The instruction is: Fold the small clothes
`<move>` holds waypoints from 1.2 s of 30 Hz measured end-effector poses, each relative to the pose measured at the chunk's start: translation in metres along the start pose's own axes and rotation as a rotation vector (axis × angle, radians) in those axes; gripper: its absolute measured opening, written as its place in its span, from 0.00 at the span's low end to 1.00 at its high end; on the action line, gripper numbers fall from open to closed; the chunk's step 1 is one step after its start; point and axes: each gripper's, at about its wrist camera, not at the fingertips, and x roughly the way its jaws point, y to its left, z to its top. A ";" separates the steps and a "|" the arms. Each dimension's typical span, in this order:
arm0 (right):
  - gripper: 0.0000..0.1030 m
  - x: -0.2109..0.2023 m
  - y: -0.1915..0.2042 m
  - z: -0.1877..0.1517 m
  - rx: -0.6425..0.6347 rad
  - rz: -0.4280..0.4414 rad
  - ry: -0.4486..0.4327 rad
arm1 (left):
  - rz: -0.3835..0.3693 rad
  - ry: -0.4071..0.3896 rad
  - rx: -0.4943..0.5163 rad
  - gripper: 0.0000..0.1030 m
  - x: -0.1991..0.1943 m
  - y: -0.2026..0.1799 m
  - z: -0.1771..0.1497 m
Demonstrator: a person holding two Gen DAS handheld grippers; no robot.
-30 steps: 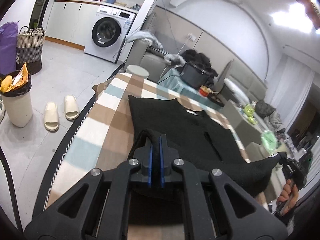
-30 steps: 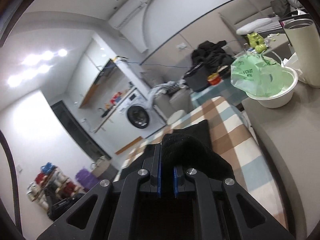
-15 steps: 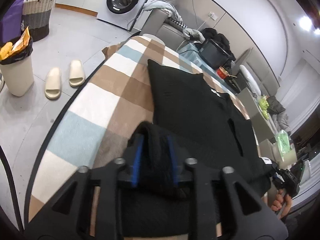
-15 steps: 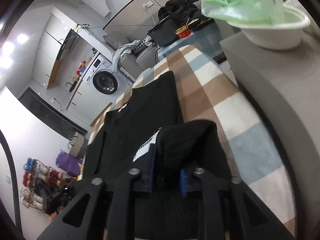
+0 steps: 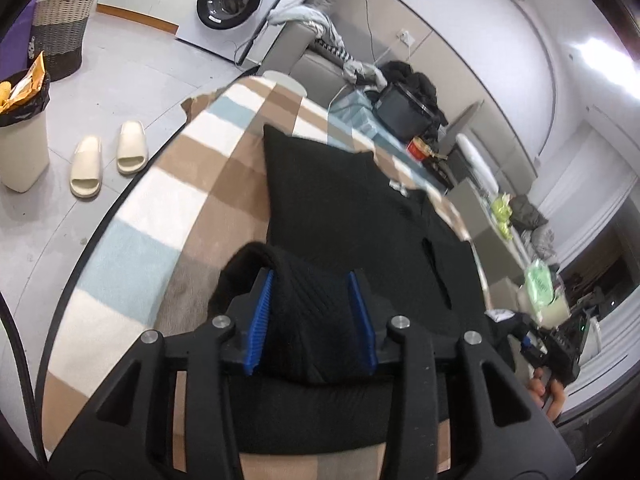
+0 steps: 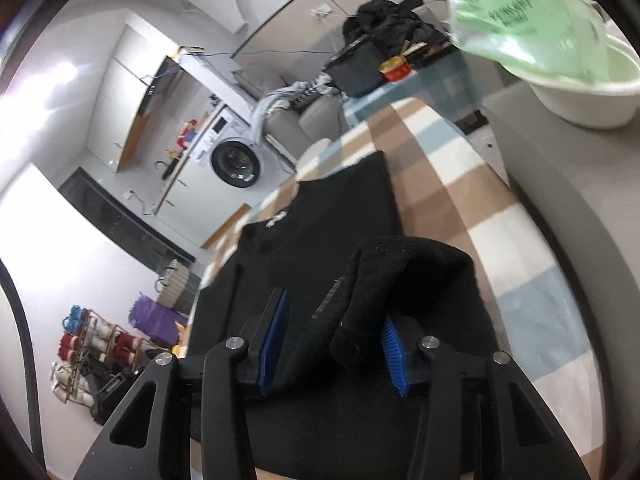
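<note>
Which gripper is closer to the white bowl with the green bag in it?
Right. The right gripper sits at the garment's edge beside the counter holding the white bowl. The left gripper is at the opposite edge, the garment's width farther away.

Each hand-held gripper [image 5: 312, 316] [image 6: 332, 344] is matte black, with ribbed blue pads [image 5: 260, 316] and silver screw heads; bare-skinned hand [image 5: 548, 394] at right edge.

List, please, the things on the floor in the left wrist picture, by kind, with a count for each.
Slippers: 2
Woven basket: 1
Bin with black liner: 1
Washing machine: 1
Total: 5
</note>
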 end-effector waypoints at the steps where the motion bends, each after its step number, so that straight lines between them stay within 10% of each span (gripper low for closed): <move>1: 0.44 0.001 -0.003 -0.002 0.001 -0.011 0.003 | -0.003 0.012 0.012 0.32 0.001 -0.002 -0.005; 12: 0.43 -0.024 -0.013 -0.021 -0.069 -0.069 0.009 | -0.038 0.004 0.041 0.32 -0.011 -0.009 -0.026; 15: 0.10 -0.023 -0.015 -0.021 -0.088 -0.081 -0.015 | -0.050 -0.013 0.058 0.20 -0.010 -0.016 -0.018; 18: 0.07 -0.016 -0.013 -0.016 -0.082 -0.093 -0.016 | -0.042 -0.038 0.061 0.10 -0.006 -0.024 -0.005; 28: 0.06 -0.086 0.013 0.012 0.063 0.259 -0.221 | 0.001 -0.123 -0.078 0.06 -0.014 -0.009 0.042; 36: 0.06 -0.076 -0.009 -0.003 0.065 0.018 -0.144 | 0.028 -0.018 -0.028 0.18 -0.004 -0.009 0.005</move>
